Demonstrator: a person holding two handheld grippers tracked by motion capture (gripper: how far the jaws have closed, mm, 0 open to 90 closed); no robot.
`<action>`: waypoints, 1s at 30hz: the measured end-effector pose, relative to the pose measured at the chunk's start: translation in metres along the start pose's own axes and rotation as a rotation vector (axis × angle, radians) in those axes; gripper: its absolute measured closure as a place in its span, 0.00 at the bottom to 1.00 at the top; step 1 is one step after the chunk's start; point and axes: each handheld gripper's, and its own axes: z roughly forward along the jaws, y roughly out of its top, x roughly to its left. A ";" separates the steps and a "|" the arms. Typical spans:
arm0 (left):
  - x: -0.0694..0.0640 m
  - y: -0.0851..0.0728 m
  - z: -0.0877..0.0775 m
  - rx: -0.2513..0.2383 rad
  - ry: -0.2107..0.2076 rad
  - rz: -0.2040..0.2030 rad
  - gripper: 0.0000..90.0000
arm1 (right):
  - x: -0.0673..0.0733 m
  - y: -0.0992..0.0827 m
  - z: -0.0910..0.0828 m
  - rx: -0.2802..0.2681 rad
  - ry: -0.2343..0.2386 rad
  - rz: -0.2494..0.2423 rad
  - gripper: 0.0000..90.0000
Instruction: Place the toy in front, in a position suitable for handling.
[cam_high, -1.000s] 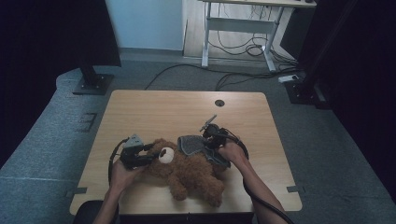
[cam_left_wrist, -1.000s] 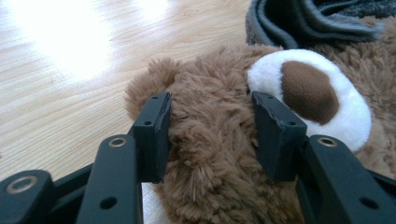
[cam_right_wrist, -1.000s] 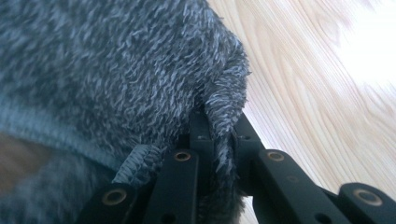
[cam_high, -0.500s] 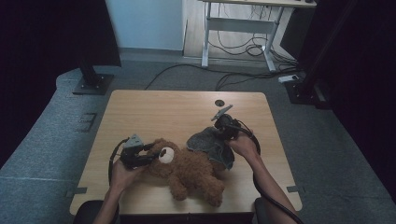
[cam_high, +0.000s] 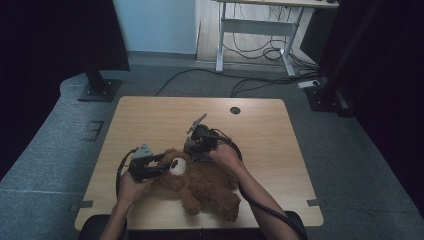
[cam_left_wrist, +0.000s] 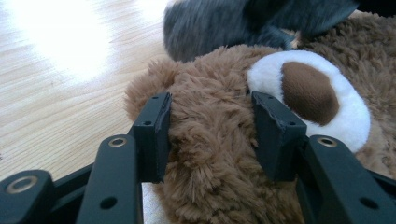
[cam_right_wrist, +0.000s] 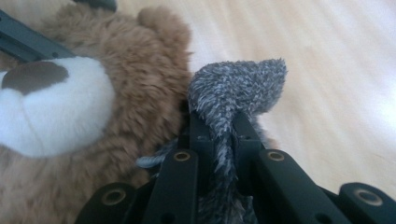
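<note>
A brown teddy bear (cam_high: 205, 182) lies on the wooden table (cam_high: 150, 115), its white muzzle (cam_left_wrist: 322, 93) turned up. My left gripper (cam_high: 160, 167) is clamped on the furry side of the bear's head (cam_left_wrist: 210, 140), a pad pressing in on each side. My right gripper (cam_high: 189, 150) is shut on a grey fuzzy piece of fabric (cam_right_wrist: 238, 84), pinched between its jaws right beside the bear's ear (cam_right_wrist: 163, 28). The same grey fabric (cam_left_wrist: 210, 28) lies just behind the bear's head in the left gripper view.
A round cable hole (cam_high: 235, 110) sits near the table's far edge. Behind the table, on the floor, are a desk frame (cam_high: 255, 40), loose cables (cam_high: 200, 75) and a dark stand base (cam_high: 100, 90). Bare tabletop extends to the far left and right.
My right gripper has swung left and a little up with the grey fabric, from beside the bear's body to its head. The fabric looks more bunched. The left gripper has stayed put.
</note>
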 end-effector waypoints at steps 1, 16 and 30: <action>0.000 0.000 0.000 0.000 0.000 0.000 0.54 | 0.001 0.000 0.005 0.006 0.015 0.000 0.91; 0.000 -0.001 0.001 -0.002 0.003 -0.007 0.54 | -0.009 -0.015 0.034 0.065 0.053 0.055 0.92; 0.001 -0.002 0.000 -0.002 -0.006 -0.007 0.54 | -0.040 -0.041 0.030 0.133 -0.108 0.119 0.92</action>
